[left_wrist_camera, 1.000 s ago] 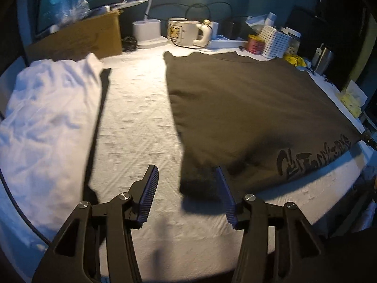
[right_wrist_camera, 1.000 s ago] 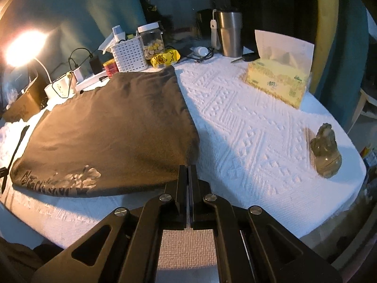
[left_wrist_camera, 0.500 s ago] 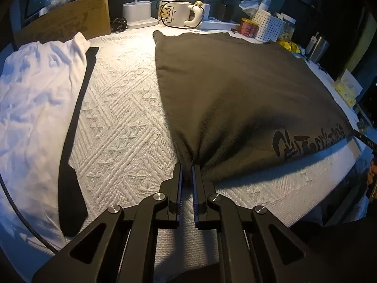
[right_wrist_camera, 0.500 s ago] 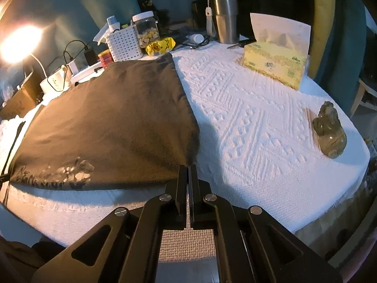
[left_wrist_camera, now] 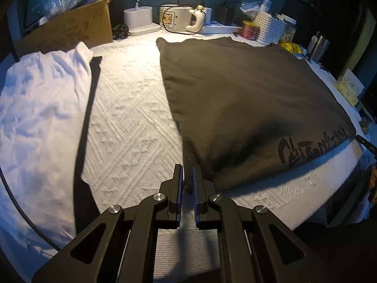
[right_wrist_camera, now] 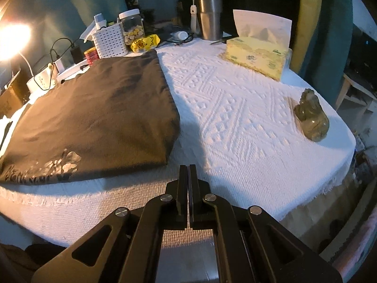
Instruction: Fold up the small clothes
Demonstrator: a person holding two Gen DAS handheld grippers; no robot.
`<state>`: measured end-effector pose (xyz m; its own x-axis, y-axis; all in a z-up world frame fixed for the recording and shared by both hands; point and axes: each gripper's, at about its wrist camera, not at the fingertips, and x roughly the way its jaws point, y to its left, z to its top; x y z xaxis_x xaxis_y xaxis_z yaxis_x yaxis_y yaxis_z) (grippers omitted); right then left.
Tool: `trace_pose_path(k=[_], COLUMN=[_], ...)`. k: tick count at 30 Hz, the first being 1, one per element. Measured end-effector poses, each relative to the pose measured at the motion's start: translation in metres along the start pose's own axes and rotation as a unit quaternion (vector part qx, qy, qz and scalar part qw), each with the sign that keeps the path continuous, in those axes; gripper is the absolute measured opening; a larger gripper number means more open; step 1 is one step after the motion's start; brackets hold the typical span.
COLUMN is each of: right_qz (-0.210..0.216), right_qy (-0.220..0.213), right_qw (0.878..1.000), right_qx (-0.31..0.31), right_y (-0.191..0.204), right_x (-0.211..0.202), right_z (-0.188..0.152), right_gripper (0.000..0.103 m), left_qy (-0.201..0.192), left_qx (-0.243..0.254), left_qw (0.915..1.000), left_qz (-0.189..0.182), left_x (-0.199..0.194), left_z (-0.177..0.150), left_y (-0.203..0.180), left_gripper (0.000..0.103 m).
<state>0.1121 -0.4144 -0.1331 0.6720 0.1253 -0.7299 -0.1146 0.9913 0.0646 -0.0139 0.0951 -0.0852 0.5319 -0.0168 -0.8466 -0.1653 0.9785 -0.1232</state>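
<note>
My left claw [left_wrist_camera: 187,176] is nearly closed on the near left corner of the dark shirt [left_wrist_camera: 247,99] lying flat along the table's [right_wrist_camera: 235,108] near edge, while my right claw [right_wrist_camera: 188,176] is closed, empty, beside its right corner.

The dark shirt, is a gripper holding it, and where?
The left gripper pinches the dark shirt by its near left corner. The right gripper is shut, holding nothing.

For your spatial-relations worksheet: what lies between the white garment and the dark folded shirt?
In the left wrist view, only bare textured tablecloth separates the white garment from the dark shirt, crossed by a long dark shadow.
</note>
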Motion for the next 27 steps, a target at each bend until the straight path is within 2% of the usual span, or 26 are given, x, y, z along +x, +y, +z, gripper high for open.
trace_pose_path(k=[5, 6, 7, 8, 9, 10, 17, 21, 23, 25, 26, 27], right_qz=[-0.010, -0.010, -0.011, -0.012, -0.015, -0.018, -0.022, -0.020, -0.017, 0.003, 0.016, 0.012], right_qy=[0.006, 0.007, 0.009, 0.009, 0.009, 0.008, 0.012, 0.004, 0.000, -0.006, -0.012, -0.013], right_qw=[1.000, 1.000, 1.000, 1.000, 1.000, 1.000, 1.000, 1.000, 1.000, 1.000, 1.000, 0.999], right_qx=[-0.005, -0.006, -0.007, -0.007, -0.009, -0.013, -0.016, -0.016, -0.010, -0.006, -0.015, -0.028], right_y=[0.003, 0.004, 0.005, 0.005, 0.006, 0.007, 0.007, 0.005, 0.004, 0.005, 0.008, 0.012], right_x=[0.001, 0.002, 0.002, 0.002, 0.002, 0.002, 0.001, -0.001, -0.002, -0.003, -0.003, -0.002], right_z=[0.002, 0.003, 0.003, 0.003, 0.002, 0.002, -0.001, -0.005, -0.007, -0.009, -0.011, -0.012], right_gripper=[0.001, 0.001, 0.001, 0.001, 0.001, 0.001, 0.002, 0.004, 0.012, 0.037, 0.044, 0.060], left_qy=[-0.022, -0.024, -0.028, -0.034, -0.040, -0.044, -0.033, -0.024, -0.022, -0.047, -0.062, -0.072], left_qx=[-0.004, -0.006, -0.009, -0.009, -0.008, -0.007, 0.018, 0.042, 0.062, 0.088, 0.100, 0.112], left_qw=[0.9997, 0.9997, 0.9995, 0.9992, 0.9990, 0.9989, 0.9989, 0.9960, 0.9922, 0.9895, 0.9888, 0.9884], left_qz=[0.007, 0.009, 0.013, 0.017, 0.018, 0.018, 0.026, 0.075, 0.106, 0.105, 0.091, 0.074], left_x=[-0.010, -0.011, -0.011, -0.012, -0.012, -0.011, 0.000, 0.008, 0.010, 0.004, -0.001, -0.004], left_z=[0.010, 0.011, 0.013, 0.015, 0.016, 0.016, 0.023, 0.030, 0.034, 0.038, 0.040, 0.043], left_y=[0.000, 0.000, -0.001, -0.002, -0.004, -0.006, -0.030, -0.046, -0.057, -0.069, -0.075, -0.080], left_gripper=[0.010, 0.021, 0.038, 0.047, 0.062, 0.067, 0.068, 0.069, 0.069, 0.069, 0.069, 0.069])
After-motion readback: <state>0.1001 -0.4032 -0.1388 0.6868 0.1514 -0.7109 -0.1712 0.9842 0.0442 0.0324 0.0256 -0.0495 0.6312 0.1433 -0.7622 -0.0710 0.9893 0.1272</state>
